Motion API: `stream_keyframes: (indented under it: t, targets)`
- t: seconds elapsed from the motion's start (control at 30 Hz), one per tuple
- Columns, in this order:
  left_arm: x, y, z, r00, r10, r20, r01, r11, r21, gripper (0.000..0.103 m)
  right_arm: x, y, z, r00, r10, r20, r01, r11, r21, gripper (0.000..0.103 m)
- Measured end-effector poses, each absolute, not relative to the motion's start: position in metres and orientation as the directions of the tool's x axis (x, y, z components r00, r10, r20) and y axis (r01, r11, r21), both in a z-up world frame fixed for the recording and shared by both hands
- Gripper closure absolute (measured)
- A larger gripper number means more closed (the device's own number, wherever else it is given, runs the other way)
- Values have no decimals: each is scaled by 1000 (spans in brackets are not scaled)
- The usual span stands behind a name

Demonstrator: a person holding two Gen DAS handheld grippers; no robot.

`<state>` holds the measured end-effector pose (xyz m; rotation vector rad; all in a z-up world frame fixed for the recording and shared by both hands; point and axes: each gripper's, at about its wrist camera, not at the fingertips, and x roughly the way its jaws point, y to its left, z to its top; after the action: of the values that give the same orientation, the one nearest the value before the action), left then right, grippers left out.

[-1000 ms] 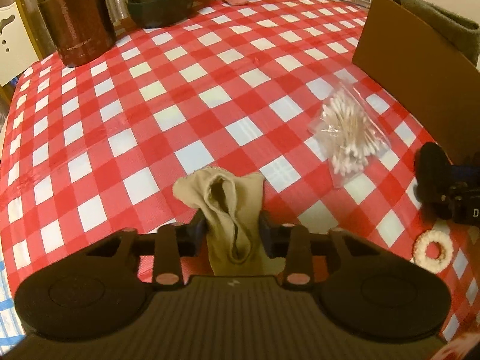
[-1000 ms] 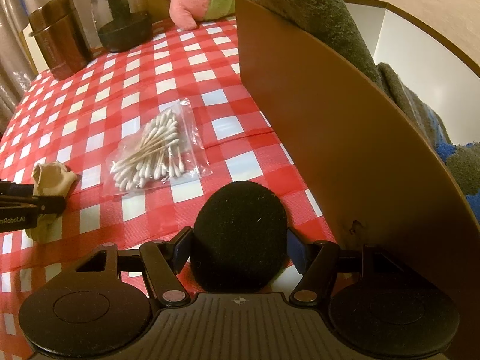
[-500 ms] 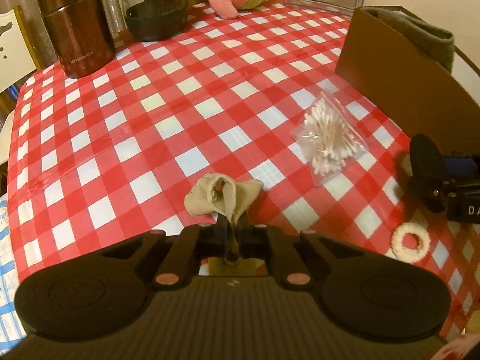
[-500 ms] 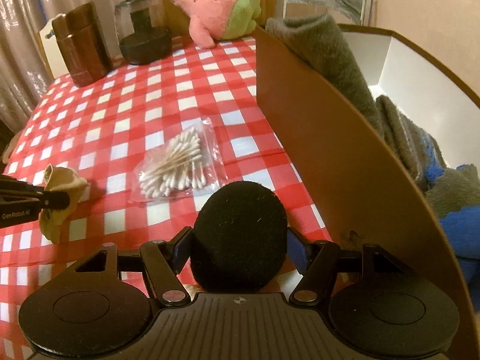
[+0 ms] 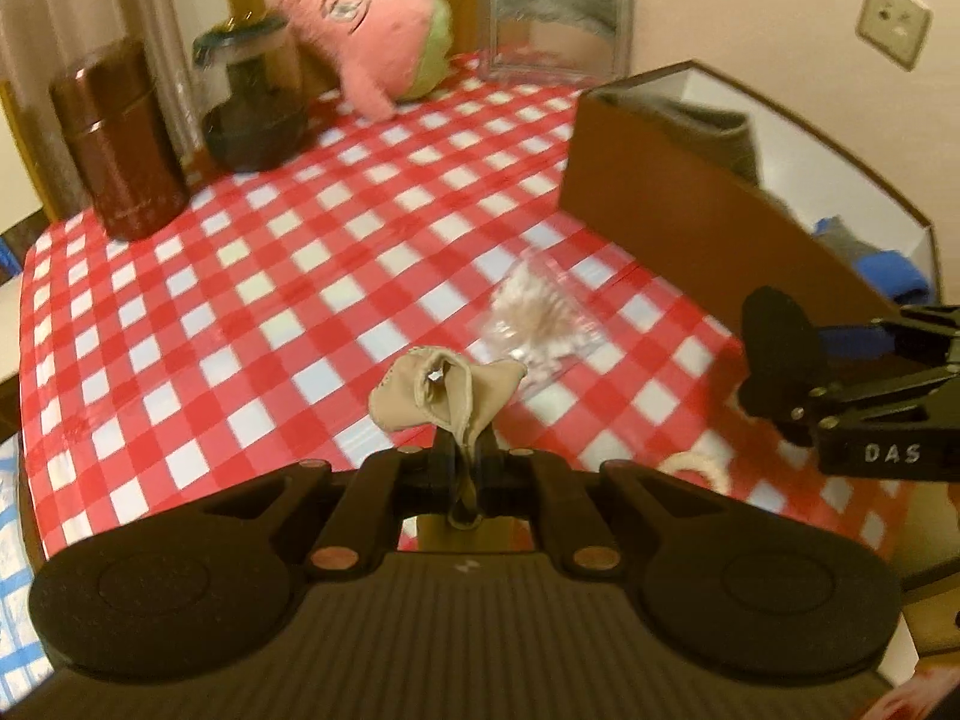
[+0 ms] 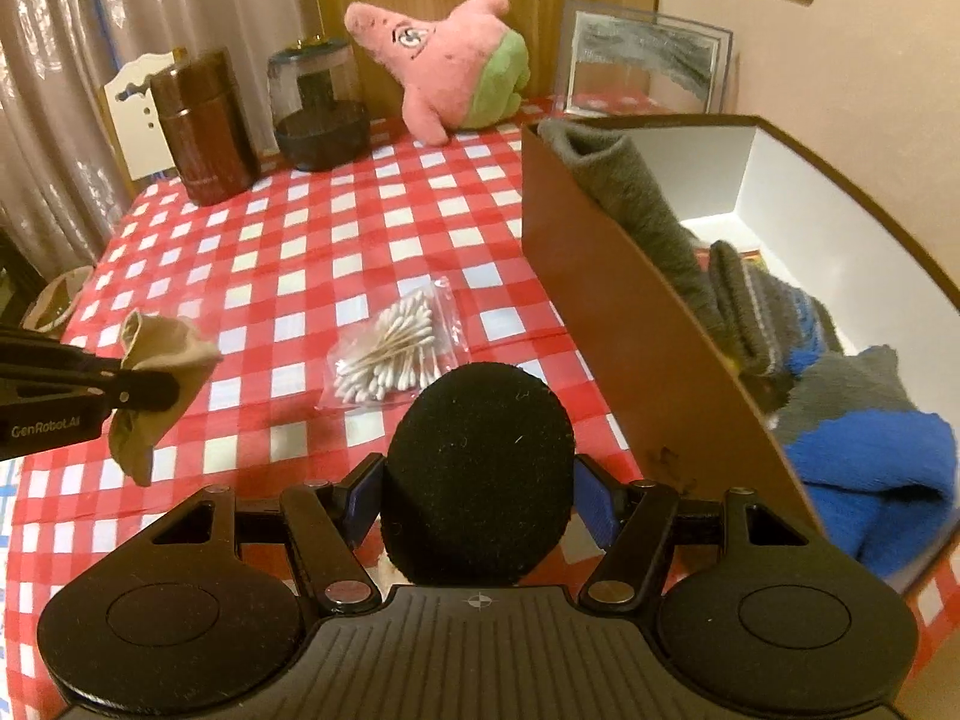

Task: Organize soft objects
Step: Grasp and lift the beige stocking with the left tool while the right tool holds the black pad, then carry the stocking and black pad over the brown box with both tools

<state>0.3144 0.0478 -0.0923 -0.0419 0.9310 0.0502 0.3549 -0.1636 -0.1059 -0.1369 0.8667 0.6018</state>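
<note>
Your left gripper is clenched on a beige stocking sock, which hangs clear above the red-and-white checked tablecloth; from the right wrist camera the sock droops on both sides of the closed fingers at about nine o'clock. Your right gripper is clamped on a round black sponge pad, held upright just beside the near wall of the brown cardboard box. Inside that box, at three o'clock, lie grey socks and a blue-and-grey sock. A clear bag of cotton swabs lies on the cloth at twelve o'clock from the pad, between your two grippers. A whitish ring, perhaps a hair tie though the blur makes it hard to say, lies on the cloth below your right gripper. At the far edge stand a pink star plush, a dark glass jar and a brown canister.
</note>
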Motion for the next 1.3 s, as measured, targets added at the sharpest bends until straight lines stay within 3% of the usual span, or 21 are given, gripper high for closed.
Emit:
stream_keyframes:
  t: [0.5, 0.87, 1.3]
  targets:
    - [325, -13, -44, 677, -100, -729, 113, 993, -32, 97, 332, -210, -66, 559, 445, -699, -509, 850, 134, 37]
    - [369, -71, -15, 725, -192, -662, 244, 970, -14, 97, 358, -272, -37, 666, 368, -649, -387, 914, 121, 37]
    - [428, -115, -12, 711, -234, -663, 306, 952, -9, 97, 403, -313, -34, 694, 337, -636, -350, 930, 111, 37]
